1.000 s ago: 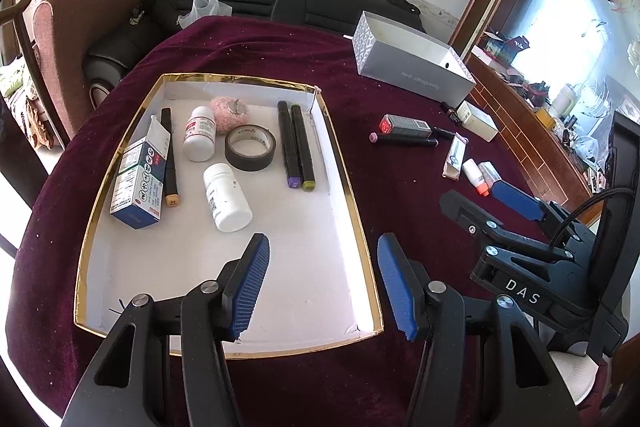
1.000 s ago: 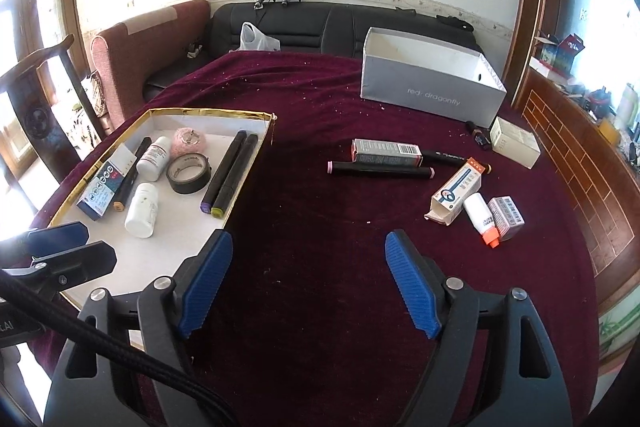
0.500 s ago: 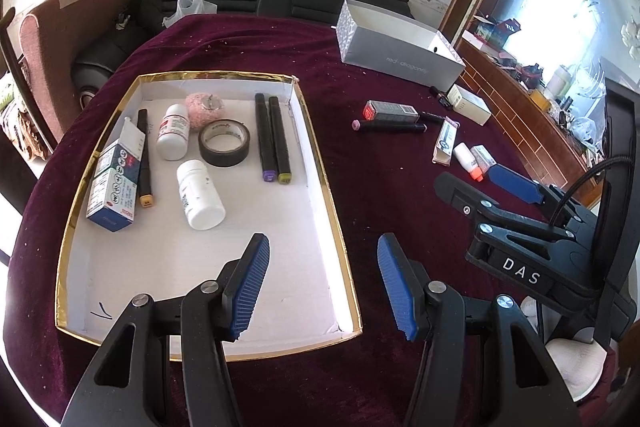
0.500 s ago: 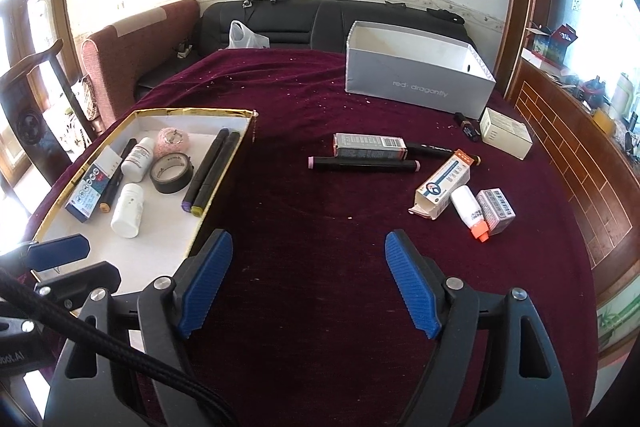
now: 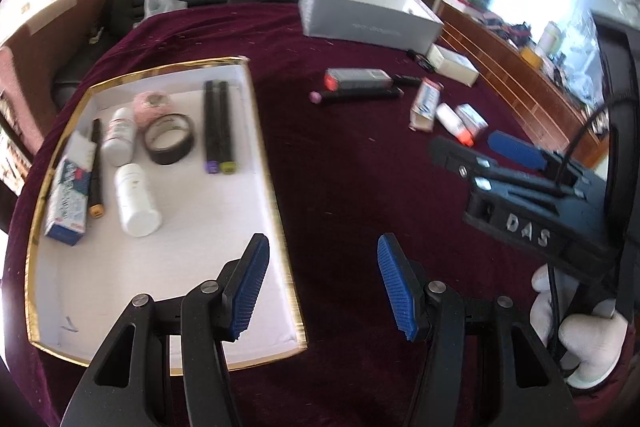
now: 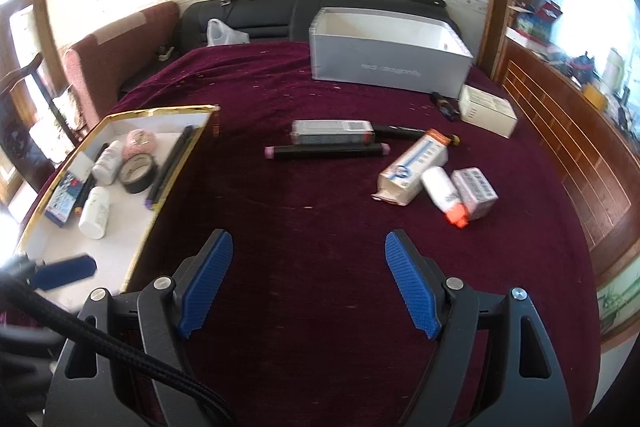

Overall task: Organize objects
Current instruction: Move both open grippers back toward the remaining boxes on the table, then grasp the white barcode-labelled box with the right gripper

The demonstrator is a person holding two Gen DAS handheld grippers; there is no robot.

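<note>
Tray (image 5: 256,115) holds many things; more wait right of it. Left gripper (image 5: 320,287) and right gripper (image 6: 308,283) gape, empty.

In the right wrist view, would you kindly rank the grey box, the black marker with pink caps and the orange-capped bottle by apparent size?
1. Grey box, though farthest away.
2. Black marker with pink caps.
3. Orange-capped bottle, though nearest.
</note>
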